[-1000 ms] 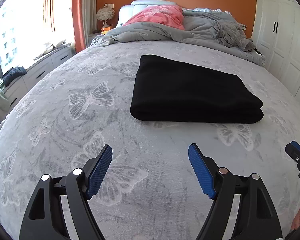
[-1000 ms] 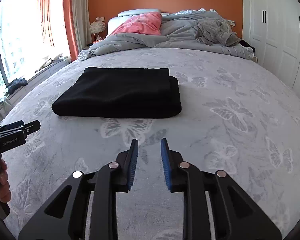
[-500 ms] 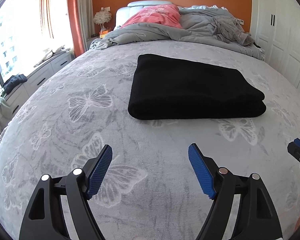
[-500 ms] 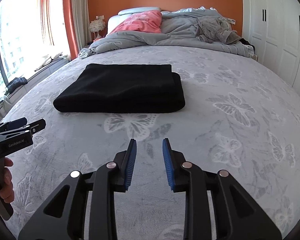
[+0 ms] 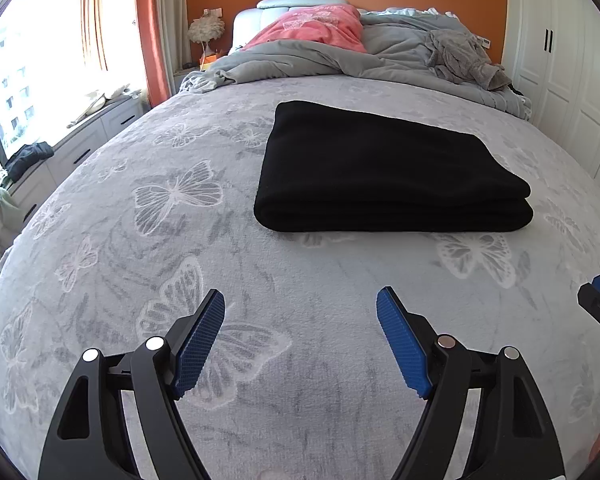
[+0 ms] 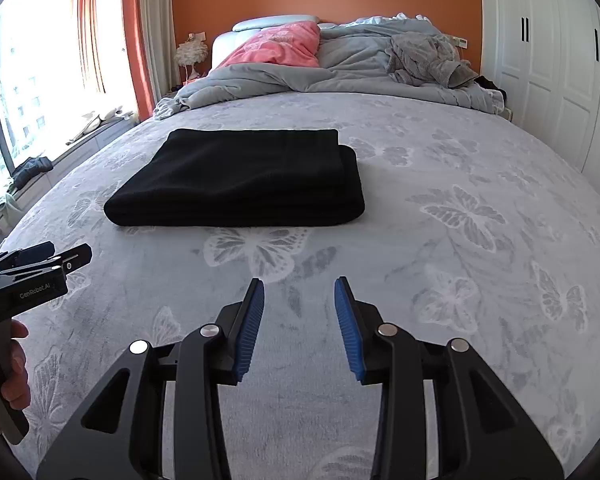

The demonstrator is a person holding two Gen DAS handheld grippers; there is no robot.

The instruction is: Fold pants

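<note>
Black pants (image 5: 384,172) lie folded into a thick flat rectangle on the grey butterfly bedspread (image 5: 180,264); the right wrist view shows the same pants (image 6: 240,180) left of centre. My left gripper (image 5: 300,300) hovers over the bedspread in front of the pants, jaws wide open and empty. My right gripper (image 6: 299,286) hangs in front of the pants' right end, its jaws opening with nothing between them. The left gripper's body (image 6: 32,276) shows at the left edge of the right wrist view, held by a hand (image 6: 14,372).
A rumpled grey duvet (image 5: 340,60) and a pink pillow (image 5: 312,28) lie at the head of the bed. A white wardrobe (image 6: 548,64) stands on the right. A window bench (image 5: 68,136) with clothes runs along the left. The bedspread (image 6: 460,240) spreads right of the pants.
The right gripper's jaws have spread apart from a narrow gap. Both views have tipped slightly, so the pants sit a little differently in frame. The left gripper's jaws are unchanged.
</note>
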